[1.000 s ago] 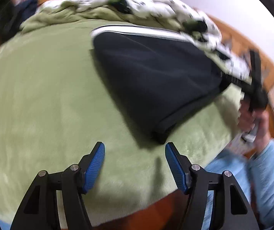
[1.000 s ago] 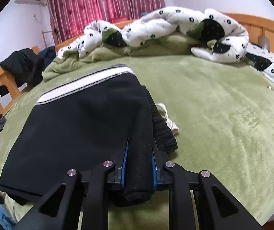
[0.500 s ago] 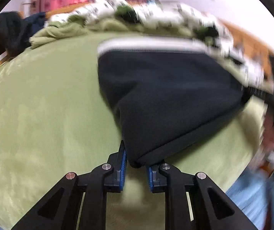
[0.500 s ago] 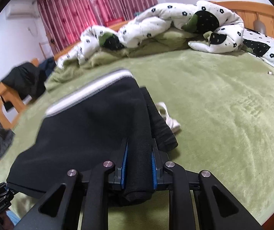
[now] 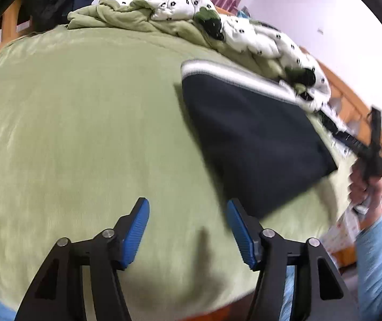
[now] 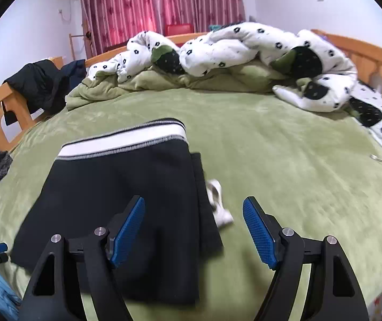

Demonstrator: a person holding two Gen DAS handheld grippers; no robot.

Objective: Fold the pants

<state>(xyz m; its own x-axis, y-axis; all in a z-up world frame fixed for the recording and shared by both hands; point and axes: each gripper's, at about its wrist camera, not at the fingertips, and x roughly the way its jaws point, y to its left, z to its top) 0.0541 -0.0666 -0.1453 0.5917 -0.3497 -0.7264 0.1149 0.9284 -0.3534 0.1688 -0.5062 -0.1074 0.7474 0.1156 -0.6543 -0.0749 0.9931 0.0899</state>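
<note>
So the black fleece pants with the white striped waistband point(image 6: 126, 200) lie folded near the front edge of the green plush bed point(image 6: 284, 160). Left gripper point(image 5: 188, 230) and right gripper point(image 6: 193, 230) both have fingers spread, holding nothing. Looks nearly done; maybe one more fold.

open blanket point(image 5: 84, 123) left, quilt point(image 6: 244, 50) seemingly behind
</note>
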